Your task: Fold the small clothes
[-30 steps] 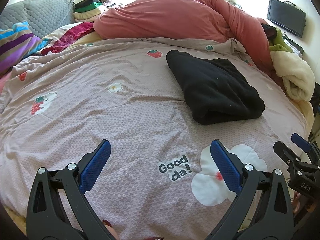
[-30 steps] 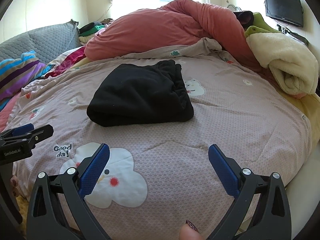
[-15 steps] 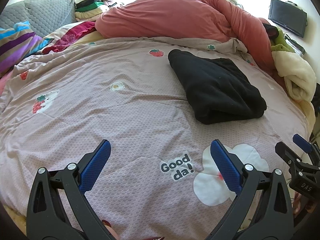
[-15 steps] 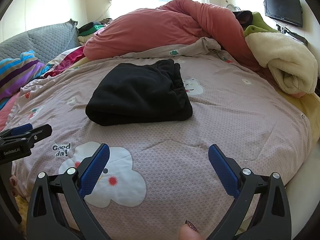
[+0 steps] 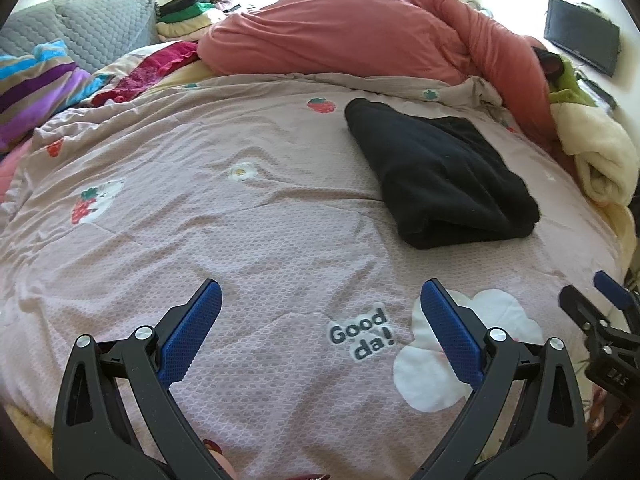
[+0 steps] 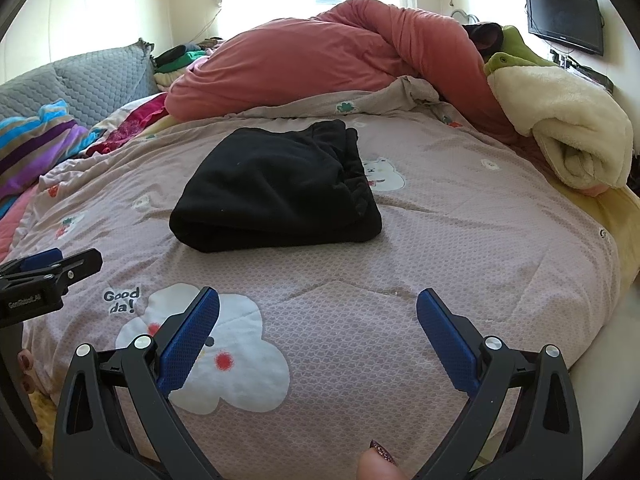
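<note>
A black garment (image 5: 440, 176) lies folded into a thick rectangle on the pink patterned bedcover (image 5: 240, 240); it also shows in the right wrist view (image 6: 276, 188). My left gripper (image 5: 320, 300) is open and empty, held above the cover near the bed's front edge, well short of the garment. My right gripper (image 6: 318, 306) is open and empty, also above the cover in front of the garment. The right gripper shows at the left wrist view's right edge (image 5: 600, 312), and the left gripper at the right wrist view's left edge (image 6: 48, 272).
A bunched salmon duvet (image 6: 320, 64) fills the back of the bed. A rolled cream blanket (image 6: 568, 128) lies at the right. Striped (image 5: 36, 84) and grey pillows (image 5: 92, 28) lie at the left. A wall TV (image 6: 564, 12) hangs at the far right.
Both grippers have drifted slightly; the garment sits a little further right in the left wrist view and left in the right wrist view. Both stay open and empty.
</note>
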The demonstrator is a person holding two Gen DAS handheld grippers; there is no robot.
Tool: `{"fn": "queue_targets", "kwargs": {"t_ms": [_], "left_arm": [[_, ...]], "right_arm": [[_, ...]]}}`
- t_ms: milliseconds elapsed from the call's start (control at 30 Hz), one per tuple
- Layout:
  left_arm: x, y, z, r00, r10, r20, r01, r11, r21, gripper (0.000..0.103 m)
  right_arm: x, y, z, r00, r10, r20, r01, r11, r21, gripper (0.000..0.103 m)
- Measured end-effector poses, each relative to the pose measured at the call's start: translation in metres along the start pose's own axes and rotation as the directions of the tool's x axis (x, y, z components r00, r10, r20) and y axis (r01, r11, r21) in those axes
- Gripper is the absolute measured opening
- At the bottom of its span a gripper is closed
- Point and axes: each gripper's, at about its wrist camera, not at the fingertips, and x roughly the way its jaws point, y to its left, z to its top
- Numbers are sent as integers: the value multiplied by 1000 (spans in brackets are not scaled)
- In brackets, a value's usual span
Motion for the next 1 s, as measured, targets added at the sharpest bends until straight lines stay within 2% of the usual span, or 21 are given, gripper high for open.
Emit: {"fn": "queue_targets", "kwargs": {"t_ms": [267, 500, 633, 700, 767, 867, 900, 933, 967, 1000], "left_arm": [[4, 5, -1, 1000, -15, -22, 14, 1000, -18, 93], [5, 5, 0, 999, -34, -32, 34, 999, -14, 93], [7, 13, 1, 996, -84, -43, 82, 996, -41, 93], [9, 22, 5, 995, -85, -49, 82, 995, -57, 93], [12, 42, 13, 996, -68, -51, 63, 993, -100, 93], [19, 97, 30, 997, -35, -62, 21, 978, -206, 93], [21, 114, 35, 998, -9, -65, -5, 975, -223, 93], [23, 135, 41, 997, 32, -68, -48, 970, -239, 93], [24, 163, 48, 993, 97, -71, -113, 959, -259, 93], [27, 185, 53, 986, 146, -78, -162, 949, -272, 93]], "right_arm": [[0, 0, 0, 1000, -21, -4, 21, 1000, 8, 98], [4, -12, -2, 997, -70, -23, 71, 995, 63, 98], [0, -39, -6, 987, -158, -41, 162, 976, 146, 98], [-3, -59, -9, 976, -209, -60, 217, 956, 199, 98], [-8, -90, -15, 958, -270, -94, 286, 916, 280, 98], [-17, -150, -27, 912, -379, -156, 409, 824, 393, 98], [-21, -179, -33, 878, -442, -184, 477, 770, 425, 98], [-23, -197, -38, 852, -483, -204, 520, 732, 439, 98], [-27, -222, -44, 808, -537, -242, 583, 673, 455, 98], [-27, -222, -44, 808, -537, -242, 583, 673, 455, 98]]}}
